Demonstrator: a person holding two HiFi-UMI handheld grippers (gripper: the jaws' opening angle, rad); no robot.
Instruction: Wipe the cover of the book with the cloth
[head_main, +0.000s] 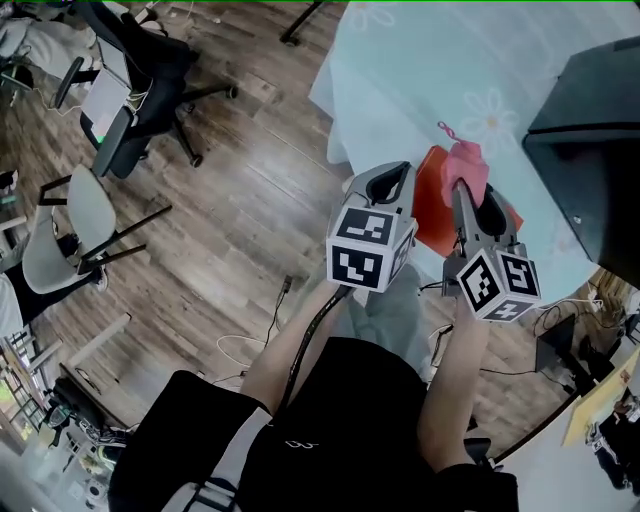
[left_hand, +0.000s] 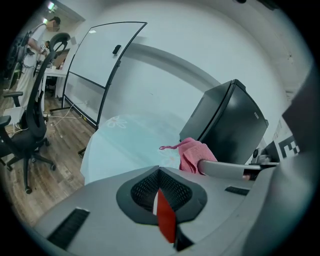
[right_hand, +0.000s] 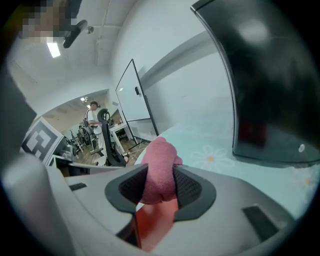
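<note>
- Head view: the red book sits just right of centre in the frame, over the near edge of the table. Whether it rests on the table cannot be told.
- The pink cloth bunches over the book's upper right corner, with a thin loop sticking out toward the top of the frame.
- The left gripper has its jaws closed on the book's left edge. In the left gripper view the book shows as a thin red sliver pinched between the pads of the left gripper.
- The right gripper has its jaws clamped on the cloth. In the right gripper view the cloth fills the gap between the jaws of the right gripper, with the red cover directly beneath.
- The table carries a pale blue covering printed with daisies.
- A black box stands on the table at the frame's right edge.
- Wood flooring fills the left half, with an office chair at upper left.
</note>
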